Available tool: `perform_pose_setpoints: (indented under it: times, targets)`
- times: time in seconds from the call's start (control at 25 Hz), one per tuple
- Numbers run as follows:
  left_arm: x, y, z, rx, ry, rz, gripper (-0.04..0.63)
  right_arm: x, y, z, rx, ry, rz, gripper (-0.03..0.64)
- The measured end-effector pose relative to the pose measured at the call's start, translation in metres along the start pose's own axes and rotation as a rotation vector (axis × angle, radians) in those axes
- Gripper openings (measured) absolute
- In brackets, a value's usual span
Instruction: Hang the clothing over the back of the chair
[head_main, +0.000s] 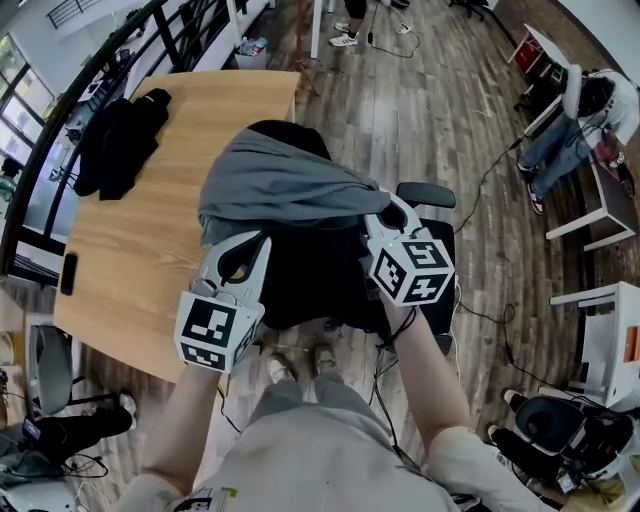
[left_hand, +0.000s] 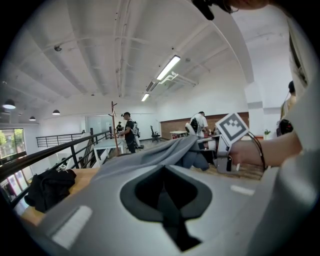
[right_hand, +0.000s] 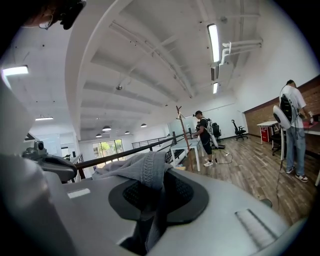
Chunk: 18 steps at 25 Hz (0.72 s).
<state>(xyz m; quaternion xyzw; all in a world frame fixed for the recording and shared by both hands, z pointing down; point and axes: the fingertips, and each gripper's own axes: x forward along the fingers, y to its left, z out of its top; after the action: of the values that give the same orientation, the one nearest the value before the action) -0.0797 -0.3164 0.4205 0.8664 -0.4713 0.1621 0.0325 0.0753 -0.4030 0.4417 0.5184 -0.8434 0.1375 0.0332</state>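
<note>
A grey garment (head_main: 280, 185) lies draped over the top of a black chair back (head_main: 300, 275), just in front of me. My left gripper (head_main: 258, 240) is at the garment's lower left edge, and its jaws are closed with grey cloth (left_hand: 150, 160) pinched between them. At the garment's right end my right gripper (head_main: 385, 208) is shut on a bunched fold. In the right gripper view the ribbed grey cloth (right_hand: 137, 170) runs down into the jaws of the right gripper (right_hand: 150, 187). The left gripper view shows the cloth stretching across to the right gripper's marker cube (left_hand: 232, 127).
A wooden table (head_main: 150, 240) stands left of the chair, with a heap of black clothing (head_main: 120, 140) and a dark phone (head_main: 67, 272) on it. The chair's armrest (head_main: 425, 193) juts out on the right. Cables (head_main: 480, 315) trail over the plank floor. A railing (head_main: 60, 110) runs along the far left.
</note>
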Motion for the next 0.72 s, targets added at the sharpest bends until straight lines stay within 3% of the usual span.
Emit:
perform_pose_setpoints:
  times: [0.36, 0.72]
  targets:
    - [0.001, -0.018, -0.01, -0.003, 0.023, -0.006, 0.002, -0.003, -0.007, -0.061, 0.097, 0.07, 0.005, 0.055]
    - [0.005, -0.029, -0.024, -0.029, 0.053, -0.007, 0.002, 0.0, 0.006, -0.118, 0.08, 0.179, 0.057, 0.058]
